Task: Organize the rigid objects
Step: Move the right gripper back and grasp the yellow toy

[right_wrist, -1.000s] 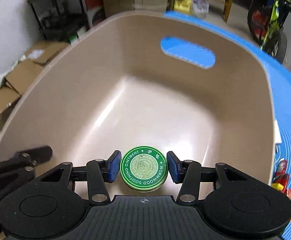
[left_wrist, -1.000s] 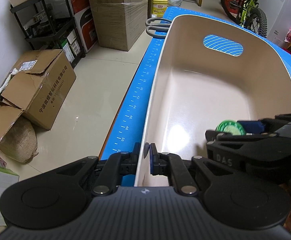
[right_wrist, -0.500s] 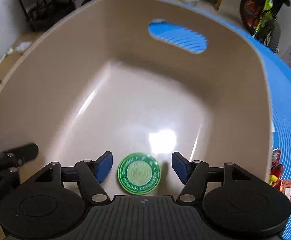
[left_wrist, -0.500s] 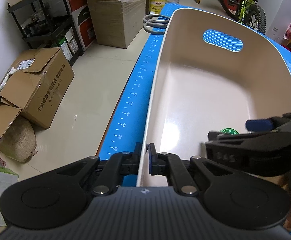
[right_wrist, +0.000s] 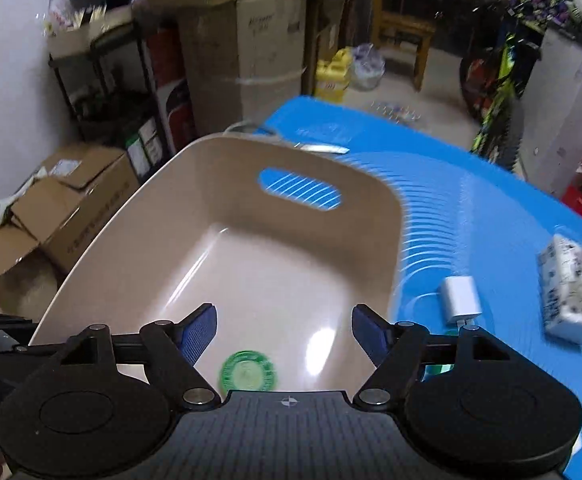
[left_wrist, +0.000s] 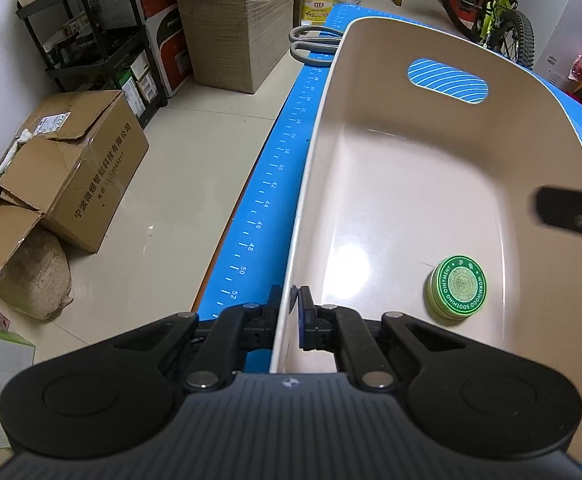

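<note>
One item is done: the green ointment tin [left_wrist: 456, 287] lies on the floor of the beige tub [left_wrist: 391, 184], the right gripper [right_wrist: 283, 330] above it with jaws just opened and empty, the left gripper [left_wrist: 289, 312] pinching the tub's rim, while a white charger [right_wrist: 461, 295] and tissue pack [right_wrist: 569, 286] wait on the blue worktop [right_wrist: 471, 200].

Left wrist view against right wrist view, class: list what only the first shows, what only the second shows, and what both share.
Only the left wrist view: the left gripper shut on the tub's near rim, and grey scissor handles behind the tub.

Only the right wrist view: a white charger plug and a tissue pack on the blue mat.

Both: the beige tub, the green ointment tin lying on its floor, and the right gripper, jaws just opened, empty.
</note>
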### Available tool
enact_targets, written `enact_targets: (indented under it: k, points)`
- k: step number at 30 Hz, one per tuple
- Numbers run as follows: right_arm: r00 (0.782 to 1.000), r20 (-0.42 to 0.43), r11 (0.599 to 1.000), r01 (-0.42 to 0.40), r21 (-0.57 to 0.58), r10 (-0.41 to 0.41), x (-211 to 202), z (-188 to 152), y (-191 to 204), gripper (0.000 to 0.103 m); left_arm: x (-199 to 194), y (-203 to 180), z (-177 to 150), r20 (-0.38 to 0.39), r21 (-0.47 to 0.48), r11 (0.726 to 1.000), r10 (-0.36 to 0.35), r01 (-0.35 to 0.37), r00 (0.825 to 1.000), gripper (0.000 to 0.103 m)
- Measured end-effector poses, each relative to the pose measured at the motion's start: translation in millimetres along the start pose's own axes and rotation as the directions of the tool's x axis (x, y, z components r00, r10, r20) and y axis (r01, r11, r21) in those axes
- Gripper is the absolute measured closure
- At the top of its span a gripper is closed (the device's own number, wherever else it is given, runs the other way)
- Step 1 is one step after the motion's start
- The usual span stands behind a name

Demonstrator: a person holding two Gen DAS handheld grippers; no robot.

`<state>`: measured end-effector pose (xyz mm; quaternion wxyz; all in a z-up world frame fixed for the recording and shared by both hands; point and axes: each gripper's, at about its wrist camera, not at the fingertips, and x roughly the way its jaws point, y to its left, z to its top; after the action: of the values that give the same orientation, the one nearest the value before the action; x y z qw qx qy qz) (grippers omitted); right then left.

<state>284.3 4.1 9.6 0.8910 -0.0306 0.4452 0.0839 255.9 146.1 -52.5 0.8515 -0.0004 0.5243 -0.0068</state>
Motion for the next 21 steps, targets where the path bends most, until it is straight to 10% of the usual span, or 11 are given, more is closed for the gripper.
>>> enact_targets:
  k: [21]
  points:
    - [0.987, -0.074, 0.966, 0.155, 0.208, -0.143, 17.9, -61.7, -140.8, 0.022, -0.2, -0.4, 0.3, 0.001, 0.004, 1.0, 0.005, -0.005, 1.0, 0.094]
